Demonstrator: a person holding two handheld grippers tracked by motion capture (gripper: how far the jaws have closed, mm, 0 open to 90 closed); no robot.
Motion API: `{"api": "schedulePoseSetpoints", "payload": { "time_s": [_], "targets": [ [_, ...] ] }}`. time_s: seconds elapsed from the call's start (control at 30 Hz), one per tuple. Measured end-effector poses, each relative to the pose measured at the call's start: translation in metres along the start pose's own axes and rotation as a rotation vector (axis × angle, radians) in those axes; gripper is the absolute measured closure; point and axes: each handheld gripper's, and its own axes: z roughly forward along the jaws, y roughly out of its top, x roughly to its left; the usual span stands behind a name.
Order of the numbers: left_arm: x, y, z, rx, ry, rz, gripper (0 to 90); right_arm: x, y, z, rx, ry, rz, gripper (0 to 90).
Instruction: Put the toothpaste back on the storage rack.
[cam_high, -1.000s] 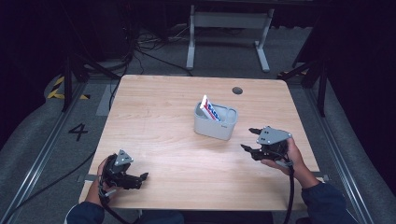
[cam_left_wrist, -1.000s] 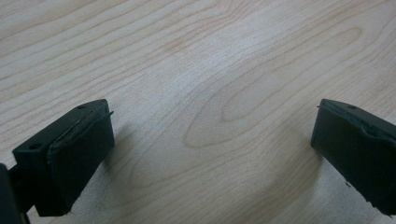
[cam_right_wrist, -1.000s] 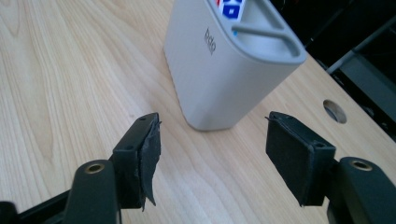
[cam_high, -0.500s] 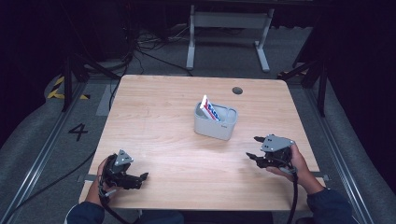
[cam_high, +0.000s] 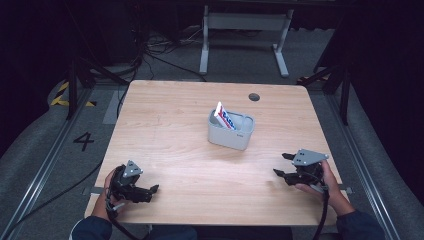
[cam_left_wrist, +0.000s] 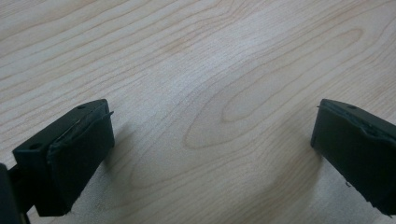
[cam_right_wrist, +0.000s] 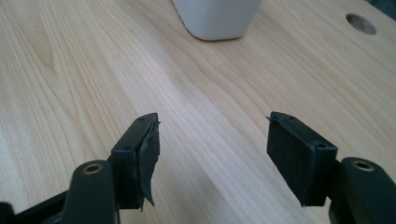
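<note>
A grey bin (cam_high: 231, 132) stands near the middle of the wooden table (cam_high: 175, 125), with a white, red and blue packet (cam_high: 224, 116) sticking up from its left end. My left gripper (cam_high: 152, 190) rests low at the near left corner, open, and its jaws stand wide apart over bare wood (cam_left_wrist: 212, 135). My right gripper (cam_high: 281, 165) is at the near right, open, with nothing between its jaws (cam_right_wrist: 212, 140). It points toward the bin (cam_right_wrist: 217, 18), which stands well ahead of it.
A round cable hole (cam_high: 254, 96) lies in the tabletop behind the bin, and the same hole (cam_right_wrist: 360, 23) is at the top right of the right gripper view. A metal stand (cam_high: 245, 22) and cables lie on the floor beyond the far edge.
My right gripper has drawn back from the bin toward the near right edge and sunk lower. The left gripper has stayed where it was.
</note>
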Motion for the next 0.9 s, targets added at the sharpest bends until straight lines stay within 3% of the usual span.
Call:
{"api": "schedulePoseSetpoints", "payload": {
  "time_s": [0.5,0.73,0.83,0.9],
  "targets": [
    [0.001,0.002,0.002,0.001,-0.002,0.007,0.0,-0.013,-0.046,-0.015,0.016,0.002,0.189,34.2],
    [0.002,0.005,0.003,0.006,-0.001,0.022,0.0,-0.015,-0.068,-0.022,0.035,-0.008,0.288,28.9],
    [0.001,0.005,0.004,0.008,-0.011,0.002,0.0,-0.016,-0.070,-0.025,0.040,-0.024,0.295,27.6],
    [0.003,0.006,0.005,0.001,-0.004,0.020,0.0,-0.016,-0.071,-0.026,0.042,-0.028,0.299,26.8]
  ]
}}
